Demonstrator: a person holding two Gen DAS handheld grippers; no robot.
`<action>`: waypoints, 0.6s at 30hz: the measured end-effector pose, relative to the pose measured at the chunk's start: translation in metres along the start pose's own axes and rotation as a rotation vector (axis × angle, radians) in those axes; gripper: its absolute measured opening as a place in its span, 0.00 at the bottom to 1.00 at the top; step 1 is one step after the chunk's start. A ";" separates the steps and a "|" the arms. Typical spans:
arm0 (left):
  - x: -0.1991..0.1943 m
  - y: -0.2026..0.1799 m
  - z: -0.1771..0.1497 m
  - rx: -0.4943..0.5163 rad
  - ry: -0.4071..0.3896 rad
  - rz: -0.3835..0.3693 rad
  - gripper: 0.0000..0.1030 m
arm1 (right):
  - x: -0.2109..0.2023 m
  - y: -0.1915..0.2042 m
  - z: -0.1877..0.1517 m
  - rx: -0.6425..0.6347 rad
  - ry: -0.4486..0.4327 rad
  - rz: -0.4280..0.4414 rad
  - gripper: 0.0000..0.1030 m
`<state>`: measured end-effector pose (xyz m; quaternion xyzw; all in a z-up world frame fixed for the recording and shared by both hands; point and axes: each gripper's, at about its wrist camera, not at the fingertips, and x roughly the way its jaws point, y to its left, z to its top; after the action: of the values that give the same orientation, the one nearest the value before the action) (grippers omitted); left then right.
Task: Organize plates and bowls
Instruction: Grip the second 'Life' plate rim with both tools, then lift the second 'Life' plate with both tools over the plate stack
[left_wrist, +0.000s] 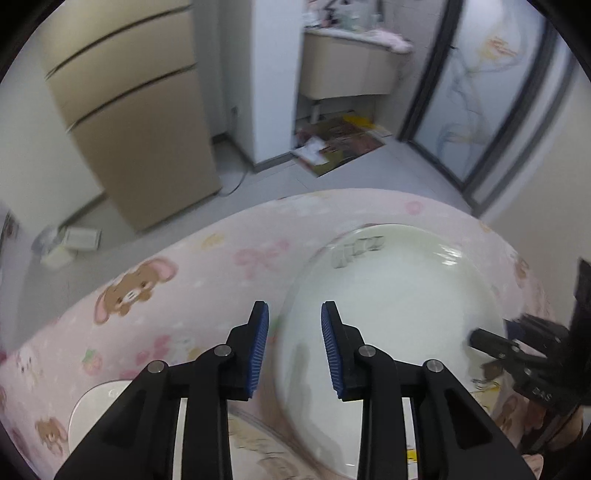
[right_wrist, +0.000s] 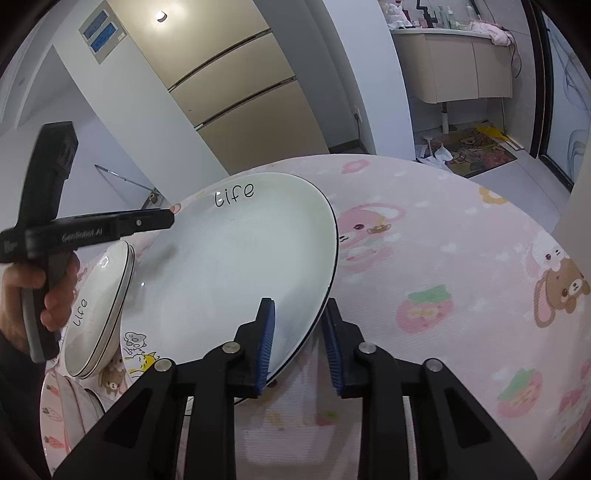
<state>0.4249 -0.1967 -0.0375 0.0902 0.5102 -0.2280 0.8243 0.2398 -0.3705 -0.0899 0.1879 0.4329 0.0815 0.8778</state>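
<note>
1. The right gripper (right_wrist: 297, 343) straddles the near rim of the large white plate (right_wrist: 236, 266); its fingers (right_wrist: 266, 339) stand narrow, one above the rim and one below, and whether the pads press it cannot be told.
2. The left gripper (left_wrist: 294, 347) straddles the plate's opposite rim, fingers narrow; grip unclear through blur.
3. The plate lies tilted on the pink cartoon-print bench (right_wrist: 443, 258), with open cloth to its right.
4. A smaller plate (right_wrist: 98, 314) lies just beside its left edge.
5. Both plates read "Life"; the left gripper's body reads "GenRobot.AI".
</note>
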 end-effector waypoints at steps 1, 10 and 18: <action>0.005 0.004 0.000 -0.006 0.019 0.006 0.30 | 0.000 0.001 0.000 -0.002 -0.001 -0.002 0.25; 0.022 0.001 -0.008 -0.003 0.056 -0.087 0.24 | 0.001 0.000 0.001 0.002 -0.014 0.005 0.22; -0.026 0.004 -0.008 -0.073 -0.087 -0.159 0.17 | -0.023 0.000 0.015 0.006 -0.108 0.003 0.15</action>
<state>0.4102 -0.1830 -0.0186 0.0096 0.4873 -0.2777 0.8278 0.2377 -0.3809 -0.0649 0.1951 0.3847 0.0711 0.8994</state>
